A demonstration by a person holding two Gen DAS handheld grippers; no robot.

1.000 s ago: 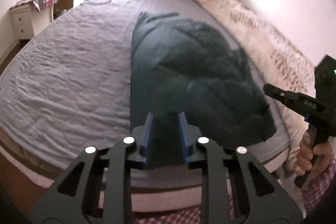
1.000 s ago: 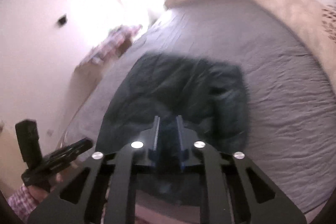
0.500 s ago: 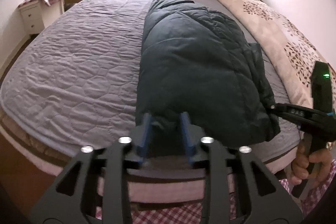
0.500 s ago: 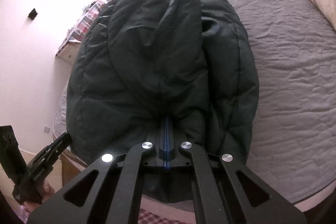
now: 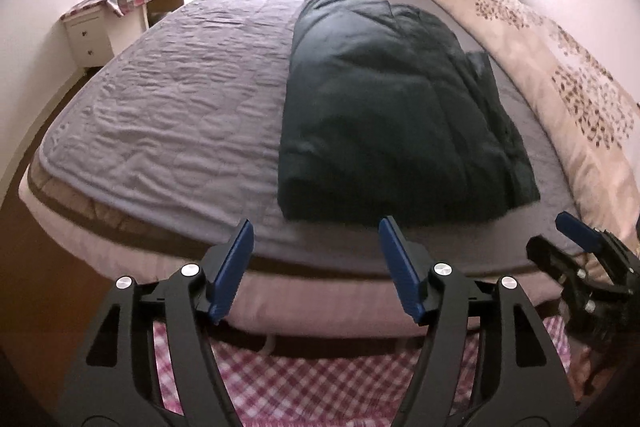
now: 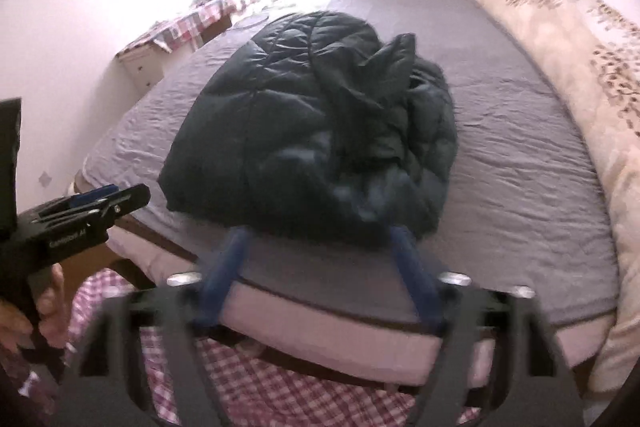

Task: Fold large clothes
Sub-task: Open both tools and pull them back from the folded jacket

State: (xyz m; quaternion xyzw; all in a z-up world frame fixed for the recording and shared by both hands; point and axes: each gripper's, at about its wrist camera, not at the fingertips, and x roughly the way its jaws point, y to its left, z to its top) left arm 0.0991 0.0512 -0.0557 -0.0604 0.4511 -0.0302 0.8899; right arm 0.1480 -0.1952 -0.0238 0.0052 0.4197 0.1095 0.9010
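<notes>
The dark quilted puffer jacket [image 5: 392,115] lies folded into a thick bundle on the bed [image 5: 168,115], near its foot edge and toward the side with the patterned duvet [image 5: 560,75]. Both tongs have just been opening and now stand wide with nothing between the jaws: the left tongs [image 5: 316,267] and the right tongs [image 6: 320,267] hang just off the foot edge, clear of the jacket. The fold looks essentially done; a loose flap on top may want tidying.
</notes>
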